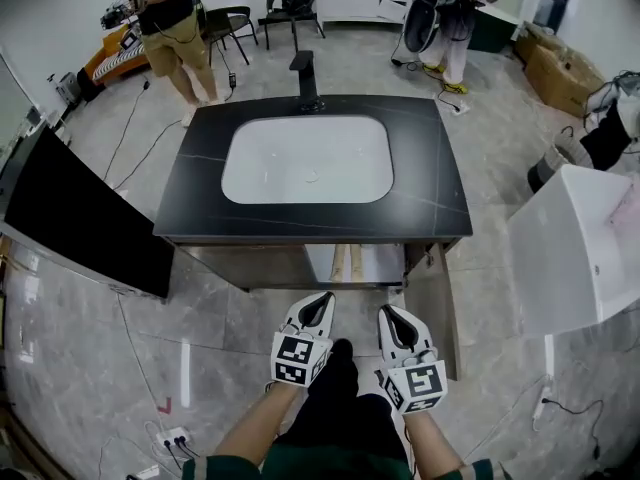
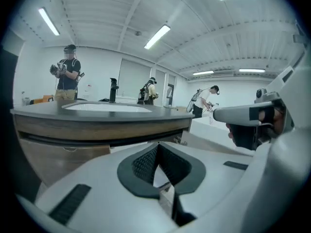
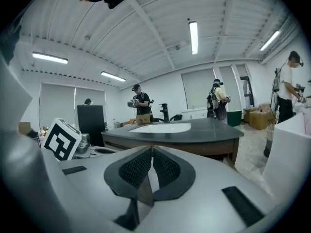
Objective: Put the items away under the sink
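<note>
Black stone countertop (image 1: 200,183) with a white oval basin (image 1: 305,158) and a black faucet (image 1: 303,78) fills the middle of a grey-tiled workshop floor (image 1: 90,348). Task target is the under-sink cabinet (image 1: 355,264) just below the counter's front edge. Its wooden cabinet door (image 1: 440,308) hangs swung out on the right, so the compartment is open. Only a sliver of the inside shows, with pale upright shapes, and I can't tell what they are. No loose items show on the counter, in the basin or on the floor beside the vanity. The left gripper (image 1: 317,308) and right gripper (image 1: 392,316) sit side by side, near the cabinet front but apart from it, pointing at it. In the left gripper view, the left gripper (image 2: 158,147) has its jaws pressed together with nothing between the pads; the right gripper (image 3: 151,152) looks the same in its own view, closed and empty. Judgement: nothing is being carried and nothing is waiting outside, so stowing looks done or nearly so. Likely left: closing the door. Further out there is a big black panel (image 1: 80,218) at left, a white tub-like box (image 1: 575,248) at right and cardboard boxes (image 1: 555,68) far right. Two other people (image 1: 170,28) stand beyond the sink.
</note>
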A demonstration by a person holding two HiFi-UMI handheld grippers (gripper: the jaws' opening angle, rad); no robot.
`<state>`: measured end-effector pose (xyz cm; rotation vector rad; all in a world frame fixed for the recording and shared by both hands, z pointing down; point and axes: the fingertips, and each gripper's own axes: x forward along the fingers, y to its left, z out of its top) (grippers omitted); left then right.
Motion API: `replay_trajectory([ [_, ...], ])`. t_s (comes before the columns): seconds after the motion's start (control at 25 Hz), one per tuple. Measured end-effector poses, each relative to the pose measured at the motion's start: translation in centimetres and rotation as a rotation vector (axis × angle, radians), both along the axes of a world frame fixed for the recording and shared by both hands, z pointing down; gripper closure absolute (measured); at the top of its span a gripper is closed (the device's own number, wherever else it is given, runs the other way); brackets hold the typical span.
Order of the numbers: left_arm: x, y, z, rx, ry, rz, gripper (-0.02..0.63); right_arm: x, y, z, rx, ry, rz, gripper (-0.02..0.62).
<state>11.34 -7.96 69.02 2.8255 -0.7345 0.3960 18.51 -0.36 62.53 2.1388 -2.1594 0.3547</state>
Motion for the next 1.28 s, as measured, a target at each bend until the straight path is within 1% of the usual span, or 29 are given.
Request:
replay_trajectory([
  [0.08,-0.9,1.0,-4.2,-0.026,-0.002,0.003,0.597,-1.2,0.8,-4.1,-0.027,0.003,-0.015,0.552],
  [0.2,-2.4,3.4,-10.7,-0.036,-0.011,0.012,0.597,-3.3,2.8,-10.0,-0.062,0.016,-0.031,0.552],
  [0.36,-5.3,7.0,-19.2,-0.058,-0.002,-0.001,0.597,-5.7,6.7,-18.0,-0.076,0.005,-0.022,0.552],
  [0.48,-7.9,9.9,-23.5,-0.073,0.001,-0.016,0.597,-7.3,9.7,-22.4,-0.073,0.002,-0.014,0.552],
  [0.56,-9.3,11.0,-26.1,-0.054,0.000,-0.021,0.597,-8.2,10.9,-25.0,-0.056,0.008,-0.011,0.552],
  [0.68,-11.1,12.3,-29.5,0.007,-0.002,-0.024,0.597,-9.7,12.2,-28.0,-0.031,0.024,-0.022,0.552],
  [0.8,-12.4,13.1,-32.0,0.058,0.013,-0.029,0.596,-11.0,13.3,-29.4,-0.014,0.043,-0.029,0.553],
  [0.88,-12.9,13.3,-32.9,0.069,0.023,-0.034,0.597,-11.4,13.5,-29.6,-0.004,0.044,-0.025,0.554],
  [1.08,-14.7,13.8,-32.7,0.076,-0.002,-0.022,0.597,-12.4,13.2,-28.8,0.000,0.016,-0.023,0.554],
  [1.28,-14.6,14.4,-32.0,0.051,-0.014,-0.014,0.597,-12.4,13.4,-29.2,-0.017,0.035,-0.030,0.554],
])
